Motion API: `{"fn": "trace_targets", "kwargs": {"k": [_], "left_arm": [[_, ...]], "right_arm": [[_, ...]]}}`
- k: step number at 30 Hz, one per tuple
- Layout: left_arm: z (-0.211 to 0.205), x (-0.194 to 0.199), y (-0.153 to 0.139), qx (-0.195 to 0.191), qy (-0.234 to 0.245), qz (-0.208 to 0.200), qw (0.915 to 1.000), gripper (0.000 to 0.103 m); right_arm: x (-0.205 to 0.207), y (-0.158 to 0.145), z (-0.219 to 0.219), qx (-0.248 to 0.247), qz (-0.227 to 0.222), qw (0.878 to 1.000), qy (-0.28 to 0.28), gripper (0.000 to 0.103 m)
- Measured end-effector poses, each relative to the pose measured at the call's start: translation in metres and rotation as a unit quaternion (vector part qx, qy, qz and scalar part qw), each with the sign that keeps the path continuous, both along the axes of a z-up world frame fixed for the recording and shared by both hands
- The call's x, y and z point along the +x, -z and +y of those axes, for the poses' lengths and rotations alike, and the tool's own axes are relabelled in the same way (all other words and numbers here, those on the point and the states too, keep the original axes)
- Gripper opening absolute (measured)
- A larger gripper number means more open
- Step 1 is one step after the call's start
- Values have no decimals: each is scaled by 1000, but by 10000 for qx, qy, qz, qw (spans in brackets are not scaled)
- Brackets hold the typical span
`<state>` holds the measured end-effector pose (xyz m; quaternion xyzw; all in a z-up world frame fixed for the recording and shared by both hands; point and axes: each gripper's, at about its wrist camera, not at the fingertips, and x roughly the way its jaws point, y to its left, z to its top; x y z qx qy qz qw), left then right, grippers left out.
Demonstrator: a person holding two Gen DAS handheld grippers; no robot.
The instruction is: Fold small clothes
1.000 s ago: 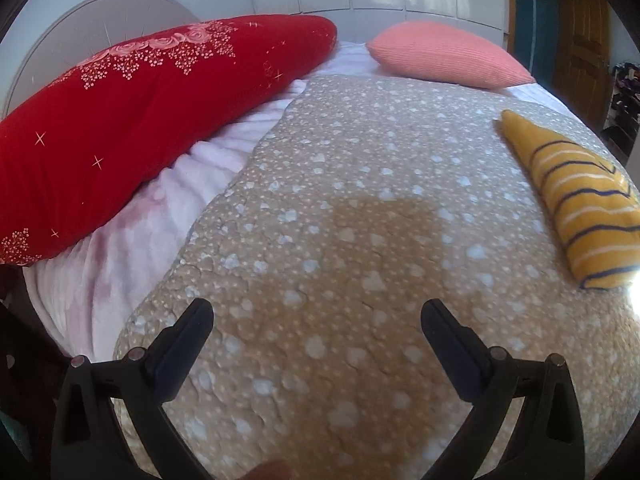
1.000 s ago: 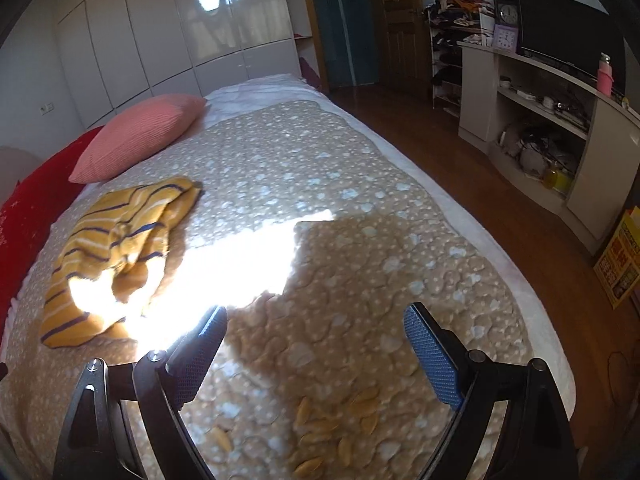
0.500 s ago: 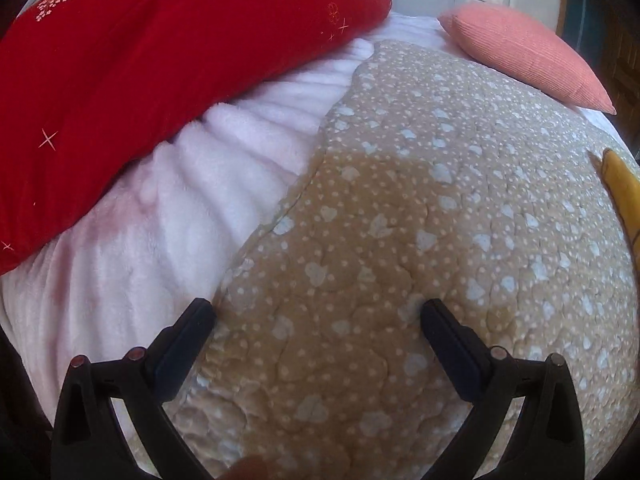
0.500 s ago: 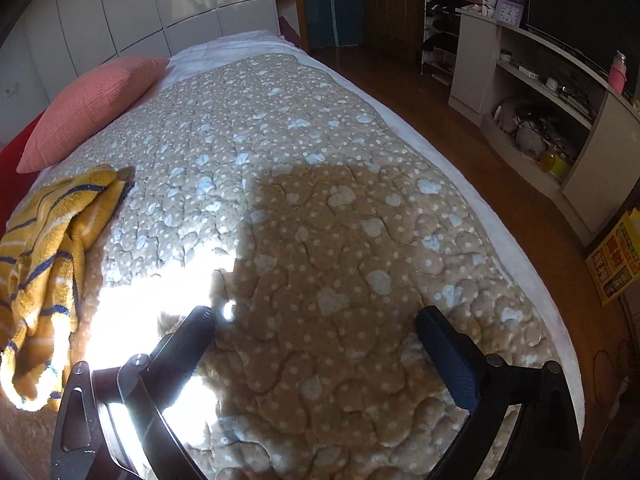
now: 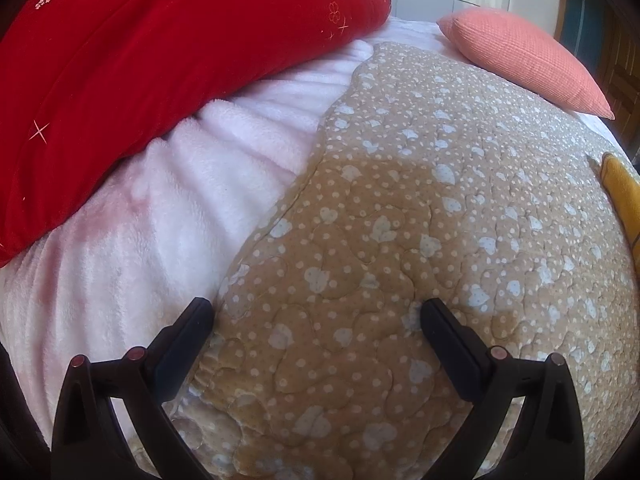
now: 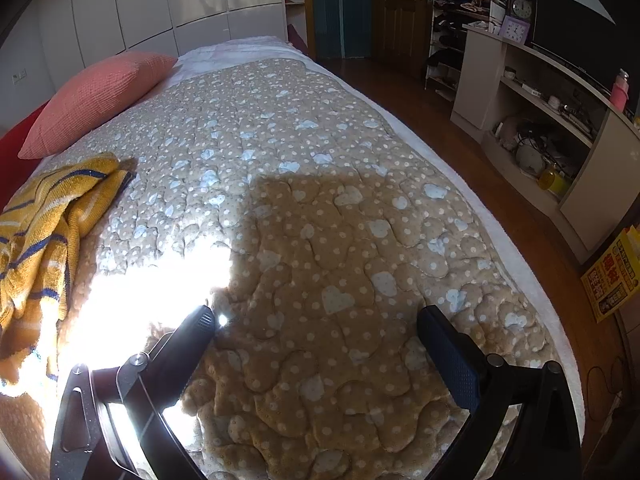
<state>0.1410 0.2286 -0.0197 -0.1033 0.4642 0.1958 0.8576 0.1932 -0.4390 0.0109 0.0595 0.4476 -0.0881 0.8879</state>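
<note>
A yellow knitted garment with blue and white stripes (image 6: 38, 232) lies crumpled on the beige heart-patterned quilt (image 6: 320, 208), at the left edge of the right wrist view. Only a sliver of it (image 5: 626, 196) shows at the right edge of the left wrist view. My left gripper (image 5: 318, 310) is open and empty, low over the quilt's edge (image 5: 360, 264) beside a white fleece blanket (image 5: 168, 216). My right gripper (image 6: 316, 316) is open and empty, low over the quilt, to the right of the garment.
A large red pillow (image 5: 140, 60) lies at the left and a pink pillow (image 6: 96, 96) at the bed's far end. Right of the bed are wooden floor (image 6: 500, 184), a shelf unit (image 6: 560, 92) with a TV and clocks, and white wardrobes behind.
Both grippers have dropped closer to the quilt. The left view has swung left, so the garment has slid almost out of it. The right view has also shifted, pushing the garment to its left edge.
</note>
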Motion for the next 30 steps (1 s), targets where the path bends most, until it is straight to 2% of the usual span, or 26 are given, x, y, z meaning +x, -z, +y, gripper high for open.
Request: {"fn": "trace_targets", "kwargs": {"k": [30], "left_arm": [[2, 0, 1, -86, 2, -8, 10000, 103]], "right_arm": [[0, 0, 0, -1, 0, 10000, 0, 103]]}}
